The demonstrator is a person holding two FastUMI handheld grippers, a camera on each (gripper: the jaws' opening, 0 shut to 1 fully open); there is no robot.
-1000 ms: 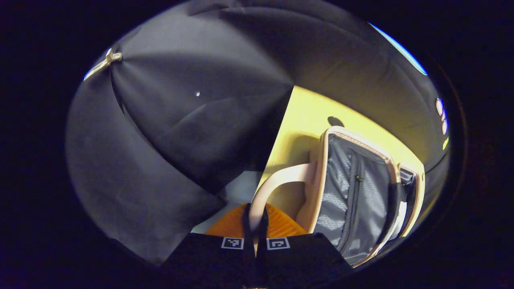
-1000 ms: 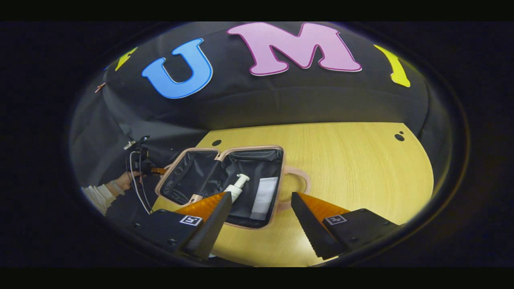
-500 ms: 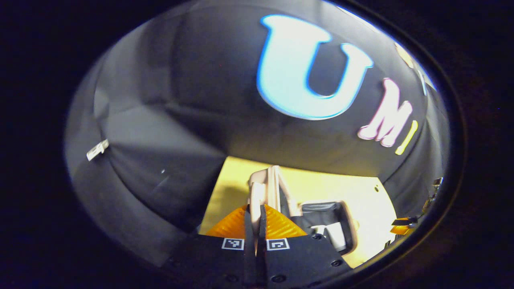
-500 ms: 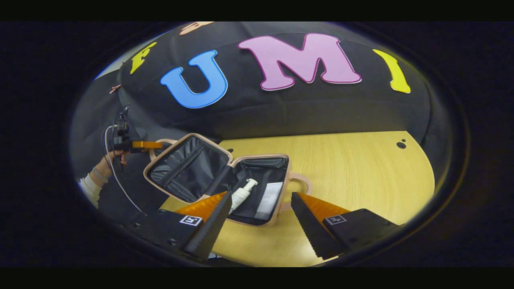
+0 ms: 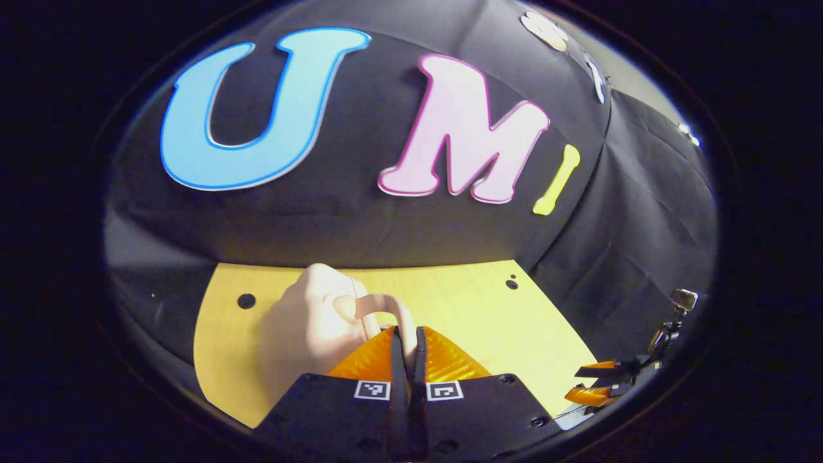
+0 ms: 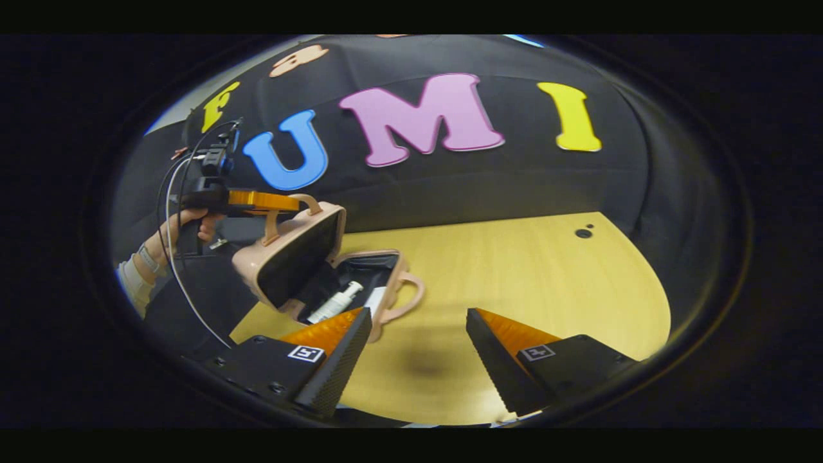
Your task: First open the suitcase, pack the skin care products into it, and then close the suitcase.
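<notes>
white sleeve (image 6: 130,283), wristband (image 6: 148,258), black cables (image 6: 168,212)

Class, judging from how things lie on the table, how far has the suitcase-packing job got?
Done: the suitcase is open and holds a pump bottle. In hand: the left tongs are shut on the lid handle, with the lid half raised. Left: shutting it fully. The right tongs wait open.

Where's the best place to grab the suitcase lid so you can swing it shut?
Probably the lid's handle, pinched from the side across its thin loop. It arches off the lid's free edge, far from the hinge, so it swings easily. The left gripper already grips there.
</notes>
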